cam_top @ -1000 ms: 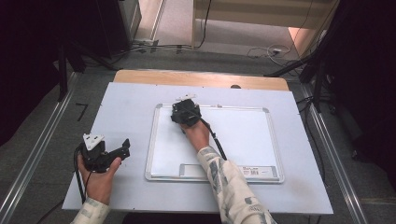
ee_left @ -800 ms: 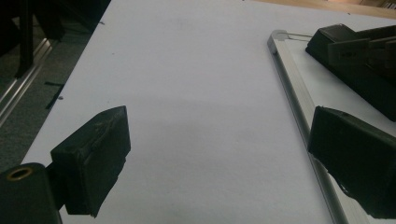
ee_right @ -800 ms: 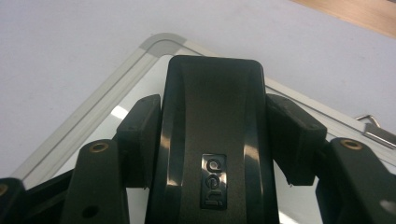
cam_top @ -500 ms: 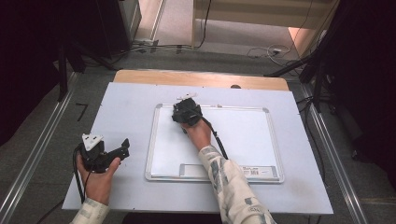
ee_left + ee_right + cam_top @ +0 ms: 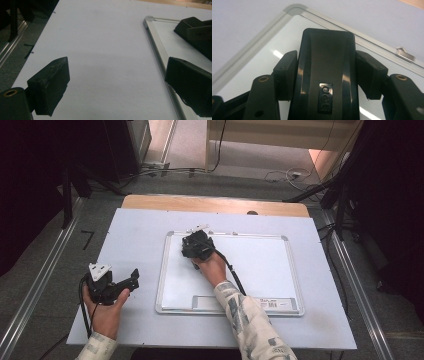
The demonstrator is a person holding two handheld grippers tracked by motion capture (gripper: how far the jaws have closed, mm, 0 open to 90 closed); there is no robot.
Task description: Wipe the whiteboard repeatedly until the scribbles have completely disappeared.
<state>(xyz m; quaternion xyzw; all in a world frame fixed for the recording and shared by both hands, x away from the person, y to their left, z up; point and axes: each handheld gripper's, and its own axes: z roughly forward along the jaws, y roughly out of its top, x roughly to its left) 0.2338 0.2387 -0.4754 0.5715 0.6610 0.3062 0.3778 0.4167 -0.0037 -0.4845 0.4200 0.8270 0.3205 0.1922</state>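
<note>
A white whiteboard point(image 5: 260, 265) with a silver frame lies on the pale table sheet point(image 5: 135, 235). My right gripper point(image 5: 191, 244) is over the board's far left corner, shut on a black eraser point(image 5: 325, 50) with an embossed logo. Both pads touch the eraser's sides, and the jaws have just eased open a little with the eraser between them. The eraser rests flat on the whiteboard point(image 5: 262, 65). My left gripper point(image 5: 129, 281) lies in the hand on the table left of the board. Its jaws are open point(image 5: 117, 87) over bare sheet, beside the board's frame point(image 5: 160, 52).
A metal clip point(image 5: 197, 228) sits on the board's far edge and a label strip point(image 5: 270, 302) along its near edge. A wooden table edge point(image 5: 215, 204) shows behind the sheet. Floor rails point(image 5: 40, 285) and cables run alongside the table.
The right gripper and the eraser have slid very slightly toward the person on the board. The left hand has stayed put.
</note>
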